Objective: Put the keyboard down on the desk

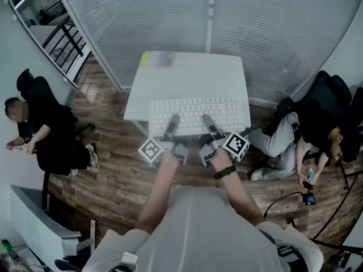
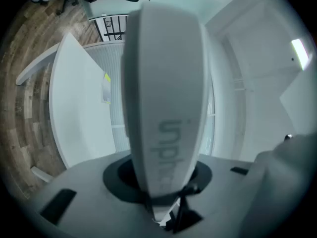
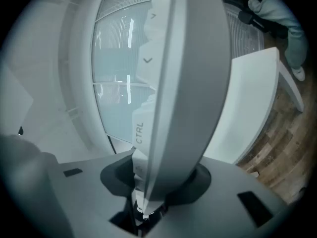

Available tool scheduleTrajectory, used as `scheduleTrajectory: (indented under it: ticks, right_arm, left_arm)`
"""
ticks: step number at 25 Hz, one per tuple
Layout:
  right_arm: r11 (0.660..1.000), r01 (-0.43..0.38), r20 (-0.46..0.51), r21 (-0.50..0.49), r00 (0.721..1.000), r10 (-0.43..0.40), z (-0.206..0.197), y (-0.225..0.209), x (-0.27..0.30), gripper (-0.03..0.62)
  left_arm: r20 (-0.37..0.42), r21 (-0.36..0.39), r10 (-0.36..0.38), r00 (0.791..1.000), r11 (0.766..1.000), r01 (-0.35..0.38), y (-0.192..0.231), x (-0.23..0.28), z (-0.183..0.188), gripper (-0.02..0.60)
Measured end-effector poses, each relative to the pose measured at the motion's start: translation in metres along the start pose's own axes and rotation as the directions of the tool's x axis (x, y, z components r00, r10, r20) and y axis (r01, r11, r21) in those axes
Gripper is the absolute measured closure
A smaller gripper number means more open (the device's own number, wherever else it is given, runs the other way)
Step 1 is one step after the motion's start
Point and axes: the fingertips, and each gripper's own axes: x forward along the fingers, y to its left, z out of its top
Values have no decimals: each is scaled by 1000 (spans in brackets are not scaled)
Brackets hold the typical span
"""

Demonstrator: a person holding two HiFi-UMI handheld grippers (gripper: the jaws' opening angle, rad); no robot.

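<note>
A white keyboard [image 1: 195,113] lies flat and crosswise over the near part of the white desk [image 1: 187,75], its near edge past the desk's front edge. Whether it rests on the desk I cannot tell. My left gripper [image 1: 172,123] is shut on the keyboard's near edge left of the middle, and my right gripper [image 1: 209,122] is shut on it right of the middle. In the left gripper view the keyboard's printed edge [image 2: 166,98] fills the centre. In the right gripper view the keyboard [image 3: 188,83] shows its CTRL key [image 3: 139,132].
A yellow-green sticker [image 1: 146,57] sits at the desk's far left corner. One person [image 1: 39,135] sits at the left and another [image 1: 317,135] at the right, both on the wood floor [image 1: 113,174]. A glass wall with blinds [image 1: 227,16] stands behind the desk.
</note>
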Motion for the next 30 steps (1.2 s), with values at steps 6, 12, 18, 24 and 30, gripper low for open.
scheduleTrajectory:
  ticks: [6,12,18,24,30]
  right_arm:
    - [1000,-7,-3,19,1000,7,-7,4,7,456]
    - [1000,13,16,26,1000,-13,-10,-1,7,454]
    - [1000,25,29,13,999,-25,-14,-5,8,454]
    - [997,59,35,43,998,-60,-22,-11,14,454]
    - [997,53,44,63,998,-55,-14,-18,14,454]
  left_arm:
    - [1,-52,19,1000,998,-19,7,-2,6,449]
    - [-18,-62,24,1000,998,-25,10,-2,9,449]
    - [-35,-95,11,999,995,-14,15,-4,11,448]
    - [-56,-88,30,998,995,-35,20,-5,21,448]
    - [-99,-66,27,995,997,-34,25,5,16,449]
